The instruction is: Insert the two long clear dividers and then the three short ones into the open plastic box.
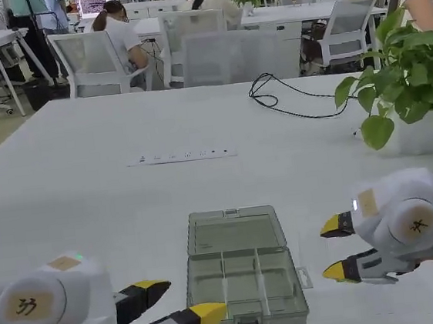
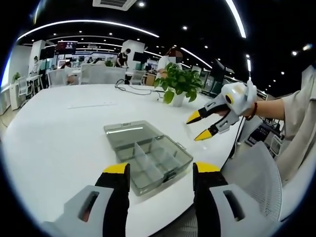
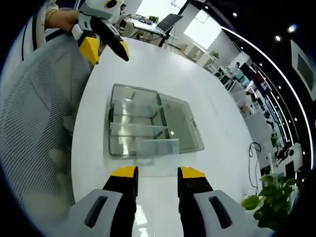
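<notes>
Box [image 1: 236,233] sat open on table [image 1: 89,198]; dividers [image 1: 225,277] seated inside. One clear piece [image 3: 157,148] seemingly left beside it. Left gripper [image 1: 188,298] and right gripper [image 1: 330,250]: jaws apart, empty.

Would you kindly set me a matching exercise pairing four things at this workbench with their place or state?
Things:
1. plastic box
2. potted plant
3. black cable
4. left gripper

Place or state:
A. looped on the far part of the table
B. jaws apart, holding nothing
C. open, clear and greyish
D. leafy green, at the table's right edge

Pairs: 1-C, 2-D, 3-A, 4-B.
</notes>
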